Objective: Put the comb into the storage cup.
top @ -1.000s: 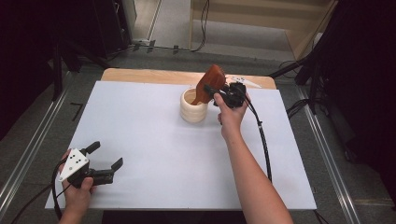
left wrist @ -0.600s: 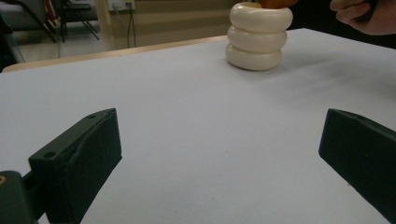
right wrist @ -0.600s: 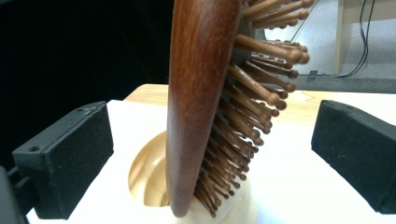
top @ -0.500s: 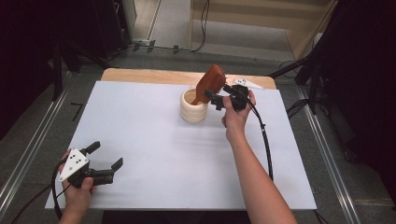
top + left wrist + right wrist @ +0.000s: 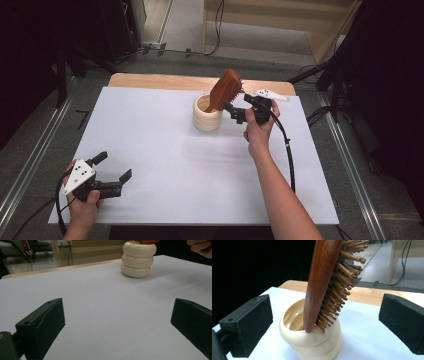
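A brown wooden hairbrush (image 5: 226,89) stands handle-down in a cream ribbed cup (image 5: 207,113) at the back middle of the white table (image 5: 165,150), leaning right. In the right gripper view the hairbrush (image 5: 323,282) leans on the cup's (image 5: 312,340) rim, bristles to the right. My right gripper (image 5: 239,111) is open just right of the cup, its jaws clear of the brush. My left gripper (image 5: 112,172) is open near the front left corner, holding nothing. Far ahead in the left gripper view stands the cup (image 5: 138,260).
A wooden strip (image 5: 150,80) borders the table's far edge. Metal rails (image 5: 30,165) run along both sides. Black stands and cables sit on the floor beyond. The right gripper's cable (image 5: 289,155) trails down the table's right side.
The right gripper has drawn back a little to the right, away from the brush, which stays leaning in the cup. The left gripper has not moved.
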`<state>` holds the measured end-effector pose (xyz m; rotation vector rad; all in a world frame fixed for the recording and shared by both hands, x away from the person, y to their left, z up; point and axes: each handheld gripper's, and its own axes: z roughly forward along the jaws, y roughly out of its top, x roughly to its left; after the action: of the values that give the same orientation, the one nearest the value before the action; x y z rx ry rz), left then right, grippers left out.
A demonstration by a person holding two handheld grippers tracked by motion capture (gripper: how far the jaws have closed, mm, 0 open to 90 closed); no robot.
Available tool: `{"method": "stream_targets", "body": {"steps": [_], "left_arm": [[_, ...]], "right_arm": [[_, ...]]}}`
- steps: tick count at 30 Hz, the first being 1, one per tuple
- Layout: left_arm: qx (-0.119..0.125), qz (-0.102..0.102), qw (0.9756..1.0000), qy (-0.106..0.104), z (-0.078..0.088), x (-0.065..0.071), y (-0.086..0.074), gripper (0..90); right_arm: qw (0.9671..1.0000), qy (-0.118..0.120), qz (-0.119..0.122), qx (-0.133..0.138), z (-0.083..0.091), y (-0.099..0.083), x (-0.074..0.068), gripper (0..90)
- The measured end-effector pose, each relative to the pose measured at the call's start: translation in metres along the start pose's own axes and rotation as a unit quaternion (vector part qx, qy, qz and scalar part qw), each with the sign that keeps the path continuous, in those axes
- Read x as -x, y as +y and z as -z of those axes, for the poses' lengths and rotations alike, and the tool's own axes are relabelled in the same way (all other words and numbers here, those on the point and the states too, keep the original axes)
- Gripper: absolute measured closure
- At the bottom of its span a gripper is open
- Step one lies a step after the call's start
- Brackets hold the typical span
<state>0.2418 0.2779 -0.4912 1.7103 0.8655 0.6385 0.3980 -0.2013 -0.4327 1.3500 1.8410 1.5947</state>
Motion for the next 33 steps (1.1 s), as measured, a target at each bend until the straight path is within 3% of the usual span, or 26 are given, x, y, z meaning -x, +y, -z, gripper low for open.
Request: {"method": "stream_targets", "body": {"steps": [20, 33], "left_arm": [[0.0, 0.0, 1.0, 0.0, 0.0, 0.0, 0.0, 0.0], [0.0, 0.0, 1.0, 0.0, -0.001, 0.001, 0.0, 0.0]], "right_arm": [[0.9996, 0.002, 0.025, -0.008, 0.031, -0.017, 0.001, 0.0], [0.9994, 0.001, 0.033, -0.006, 0.054, -0.033, 0.011, 0.0]]}}
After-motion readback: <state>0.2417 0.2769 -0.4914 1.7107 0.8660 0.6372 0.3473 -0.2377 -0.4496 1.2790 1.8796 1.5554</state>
